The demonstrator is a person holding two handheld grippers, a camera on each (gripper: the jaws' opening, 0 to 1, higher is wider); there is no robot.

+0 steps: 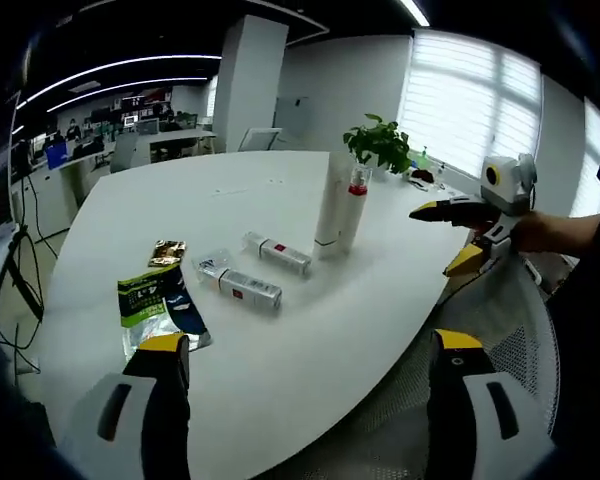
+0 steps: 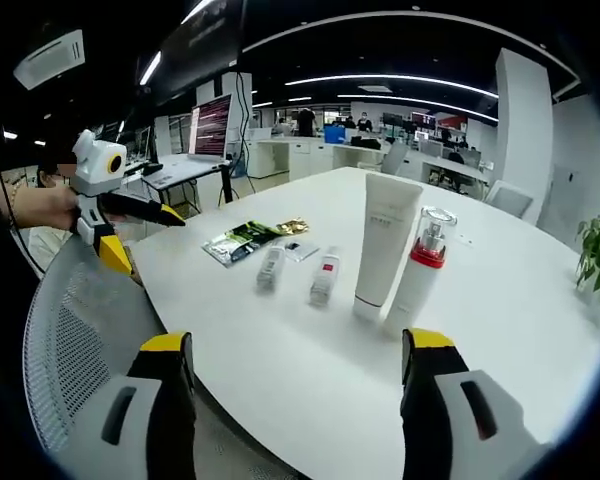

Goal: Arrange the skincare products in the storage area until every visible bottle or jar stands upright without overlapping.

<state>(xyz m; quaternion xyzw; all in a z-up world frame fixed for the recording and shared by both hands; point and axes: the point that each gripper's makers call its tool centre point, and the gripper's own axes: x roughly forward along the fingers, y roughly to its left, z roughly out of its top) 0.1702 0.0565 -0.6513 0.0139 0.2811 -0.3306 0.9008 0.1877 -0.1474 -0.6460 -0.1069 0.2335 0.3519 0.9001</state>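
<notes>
Both grippers hang off the table's near edge with jaws spread wide and nothing between them: the left gripper [image 1: 305,365] in its own view, the right gripper [image 2: 300,365] in its own.

Going from big to small, the white table [image 2: 500,290] carries everything. On it the tall white tube [image 2: 384,243] stands upright on its cap, and the pump bottle [image 2: 421,265] with the red collar stands just beside it, close enough that I cannot tell whether they touch. Nearer the table's other end, two small silver tubes lie on their sides: one [image 2: 325,277] next to the tall tube, the other [image 2: 270,267] just beyond it. A green sachet [image 2: 238,240] lies flat past them, with a clear sachet [image 2: 301,249] and a small gold sachet [image 2: 291,226] close by.

By my reading the job is barely begun: the two lying tubes are what remains. The next move calls for one gripper to reach in, close across a tube's body, tip it onto its flat cap and set it in clear space apart from the standing pair.
</notes>
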